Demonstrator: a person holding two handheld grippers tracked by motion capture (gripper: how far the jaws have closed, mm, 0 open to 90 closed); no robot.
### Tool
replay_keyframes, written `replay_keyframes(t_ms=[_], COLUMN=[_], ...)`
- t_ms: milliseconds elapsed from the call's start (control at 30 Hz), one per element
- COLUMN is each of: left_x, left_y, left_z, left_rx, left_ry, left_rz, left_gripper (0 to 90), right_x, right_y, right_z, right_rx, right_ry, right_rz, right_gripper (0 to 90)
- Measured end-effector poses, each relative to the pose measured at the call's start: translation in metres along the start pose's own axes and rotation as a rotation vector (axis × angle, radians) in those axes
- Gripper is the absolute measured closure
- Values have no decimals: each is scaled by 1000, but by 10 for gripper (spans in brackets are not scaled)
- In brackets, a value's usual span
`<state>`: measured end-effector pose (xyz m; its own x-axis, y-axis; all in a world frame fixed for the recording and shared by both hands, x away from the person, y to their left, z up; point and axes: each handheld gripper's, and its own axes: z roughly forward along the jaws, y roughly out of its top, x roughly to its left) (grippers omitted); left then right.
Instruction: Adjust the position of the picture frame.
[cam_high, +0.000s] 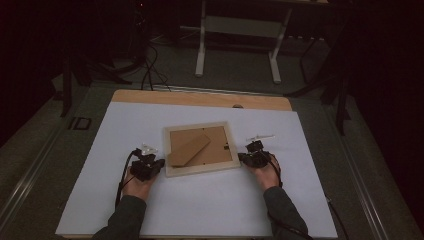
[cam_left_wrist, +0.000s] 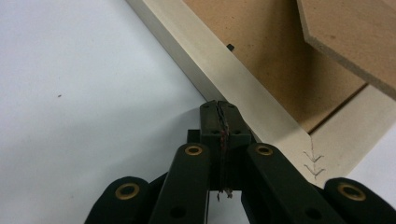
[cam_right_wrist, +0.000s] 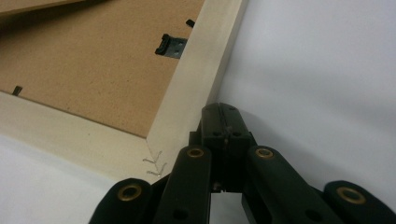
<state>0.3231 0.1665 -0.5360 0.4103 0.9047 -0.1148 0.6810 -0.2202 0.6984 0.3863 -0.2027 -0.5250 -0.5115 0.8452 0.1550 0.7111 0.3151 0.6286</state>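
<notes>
High view, pale wooden picture frame (cam_high: 202, 170) lying face down, brown backing, left claw (cam_high: 159, 165) and right claw (cam_high: 242, 157) closed, empty, touching its sides

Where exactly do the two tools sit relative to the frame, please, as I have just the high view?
Observer: The left tool is shut, with its tip at the frame's outer edge, close to a corner.
Operator: Thank you. And the right one?
Observer: The right tool is shut too, with its tip beside the frame's outer edge, just up from a stapled corner.
Operator: Is there anything on the back near it?
Observer: Yes, a small metal hanger sits on the backing, right against the rail on that side.
</notes>
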Motion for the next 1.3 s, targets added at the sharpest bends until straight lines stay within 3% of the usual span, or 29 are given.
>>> replay_keyframes(t_ms=[633, 1300], left_x=[7, 7], left_y=[6, 13], left_z=[7, 11], left_rx=[-10, 1], left_ry=[-25, -6], left_rz=[-22, -26], left_gripper=[900, 900], right_x=[3, 4], right_y=[-13, -17], right_z=[-8, -11], right_rx=[-20, -19], right_ry=[2, 9], right_rz=[2, -18], right_gripper=[900, 900])
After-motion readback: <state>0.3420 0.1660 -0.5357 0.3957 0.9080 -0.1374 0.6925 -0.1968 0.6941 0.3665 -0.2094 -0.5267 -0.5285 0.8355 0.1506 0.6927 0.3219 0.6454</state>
